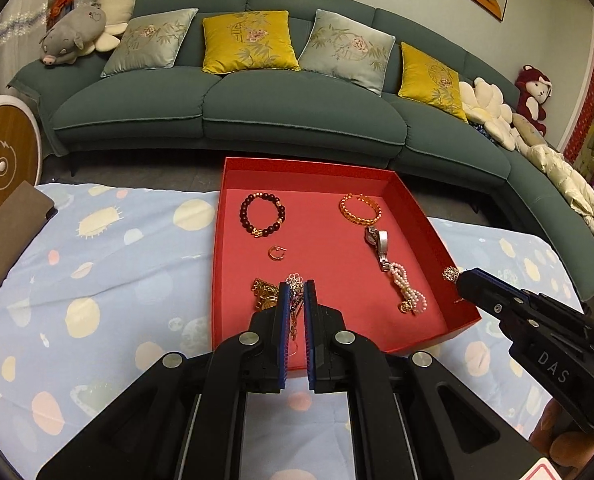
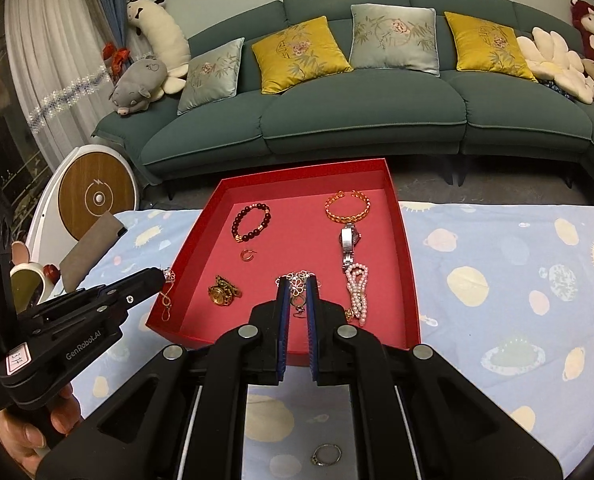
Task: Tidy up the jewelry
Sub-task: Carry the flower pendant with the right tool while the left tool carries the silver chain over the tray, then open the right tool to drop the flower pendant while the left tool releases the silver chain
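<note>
A red tray [image 1: 417,216] lies on the blue cloth. It holds a dark bead bracelet [image 1: 262,216], a gold bangle [image 1: 360,210], a silver watch [image 1: 379,246], a pearl bracelet [image 1: 409,290], a gold hoop earring [image 1: 277,253] and a gold watch [image 2: 223,291]. My left gripper [image 1: 297,286] is shut on a flower-link chain [image 1: 295,280] over the tray's near left part. My right gripper [image 2: 299,282] is shut on a similar flower-link chain [image 2: 297,286] above the tray's near middle. Whether the two chains are one piece I cannot tell. Each gripper shows in the other's view, left [image 2: 162,274] and right [image 1: 461,276].
A thin ring [image 2: 327,454] lies on the cloth [image 2: 497,280] below my right gripper. A brown pad [image 1: 9,236] rests at the cloth's left edge, beside a round wooden-faced device [image 2: 97,200]. A green sofa [image 1: 257,112] stands behind. A hand [image 2: 29,432] grips the left tool.
</note>
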